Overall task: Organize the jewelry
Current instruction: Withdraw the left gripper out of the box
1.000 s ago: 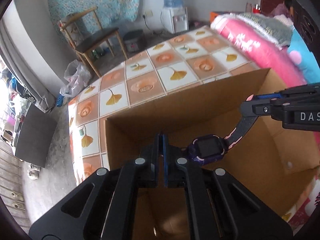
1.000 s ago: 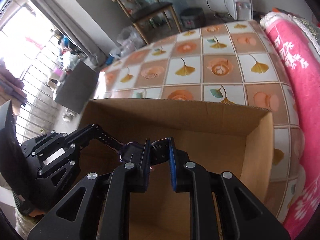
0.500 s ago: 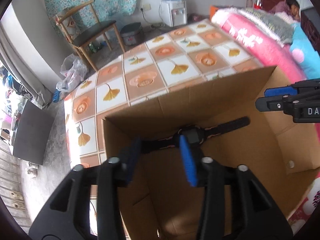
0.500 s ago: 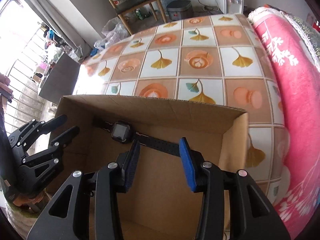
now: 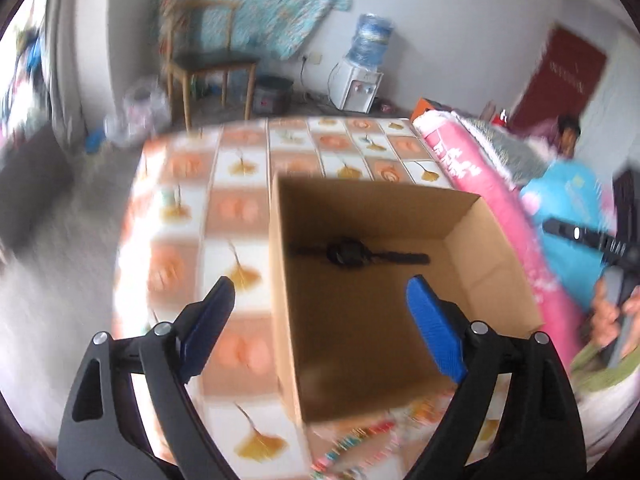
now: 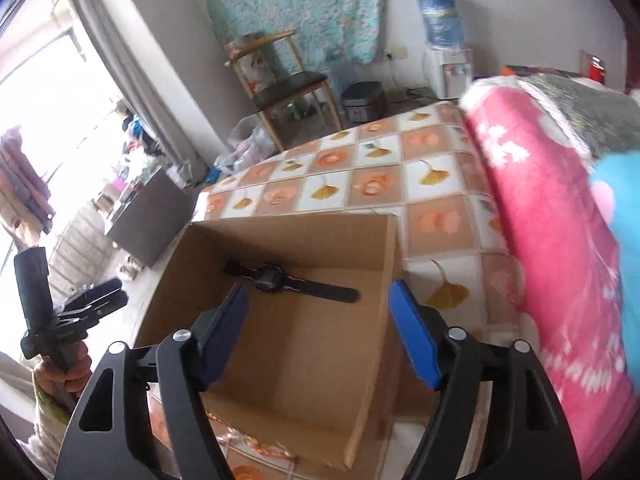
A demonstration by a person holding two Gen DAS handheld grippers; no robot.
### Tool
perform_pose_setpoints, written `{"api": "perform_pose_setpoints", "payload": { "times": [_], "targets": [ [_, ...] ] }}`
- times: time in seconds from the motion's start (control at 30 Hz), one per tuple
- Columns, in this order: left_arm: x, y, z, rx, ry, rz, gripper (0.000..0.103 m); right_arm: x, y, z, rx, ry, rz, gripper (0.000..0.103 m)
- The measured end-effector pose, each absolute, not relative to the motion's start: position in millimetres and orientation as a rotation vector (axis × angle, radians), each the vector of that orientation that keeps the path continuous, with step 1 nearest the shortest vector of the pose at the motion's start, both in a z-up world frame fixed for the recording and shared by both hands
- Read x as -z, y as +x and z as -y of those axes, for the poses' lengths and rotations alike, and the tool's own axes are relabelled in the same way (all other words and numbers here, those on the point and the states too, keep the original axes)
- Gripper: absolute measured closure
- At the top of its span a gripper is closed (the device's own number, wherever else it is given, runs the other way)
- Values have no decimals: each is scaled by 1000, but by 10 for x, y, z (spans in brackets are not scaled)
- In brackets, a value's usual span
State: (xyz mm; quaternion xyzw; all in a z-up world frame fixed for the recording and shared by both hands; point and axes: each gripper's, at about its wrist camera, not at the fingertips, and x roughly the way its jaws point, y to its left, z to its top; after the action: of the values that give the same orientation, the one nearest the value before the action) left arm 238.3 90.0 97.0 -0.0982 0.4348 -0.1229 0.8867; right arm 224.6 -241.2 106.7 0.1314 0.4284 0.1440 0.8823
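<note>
In the left wrist view, the watch (image 5: 347, 253) is lying flat at centre frame inside the cardboard box (image 5: 476, 248); the left gripper (image 5: 320, 326) jaws, just opening, are standing spread and empty.

In the right wrist view, the right gripper (image 6: 318, 334) jaws, likewise just opening, are gaping empty below the watch (image 6: 272, 276). It looks light, with a rigid case and floppy strap, probably best pinched by the strap near the case.

Cardboard box (image 6: 304, 360) sits on the worktop (image 6: 360, 184). Watch (image 6: 276, 276) lies flat inside, against the far wall, strap ends stretched left and right. Rolled bedding (image 6: 552, 240) lies along the worktop's right edge. Chair (image 6: 280, 88) and water dispenser (image 6: 446, 52) stand beyond, by the wall.
</note>
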Motion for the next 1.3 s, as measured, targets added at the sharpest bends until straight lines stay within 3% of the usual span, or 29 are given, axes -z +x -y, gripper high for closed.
{"api": "perform_pose_setpoints", "payload": {
  "times": [0.2, 0.4, 0.9, 1.03, 1.1, 1.2, 1.3],
  "targets": [
    [-497, 2276, -981, 362, -481, -985, 19, -496, 2125, 2711, -317, 505, -1053, 31],
    [-508, 2124, -810, 320, -446, -955, 19, -253, 2140, 2589, -433, 577, -1130, 31],
    [-555, 1786, -707, 319, -380, -928, 19, -312, 1999, 2569, -371, 547, -1115, 30],
    [-739, 1516, -783, 234, -287, -816, 17, -551, 1774, 2722, -290, 513, -984, 30],
    [-775, 1326, -829, 204, -242, -784, 14, -699, 1519, 2773, -226, 435, -907, 22],
    [-625, 1074, -881, 129, -191, -806, 13, -665, 1168, 2717, -150, 338, -883, 18],
    [-294, 953, -895, 90, -182, -907, 13, -331, 993, 2445, -142, 243, -990, 18]
  ]
}}
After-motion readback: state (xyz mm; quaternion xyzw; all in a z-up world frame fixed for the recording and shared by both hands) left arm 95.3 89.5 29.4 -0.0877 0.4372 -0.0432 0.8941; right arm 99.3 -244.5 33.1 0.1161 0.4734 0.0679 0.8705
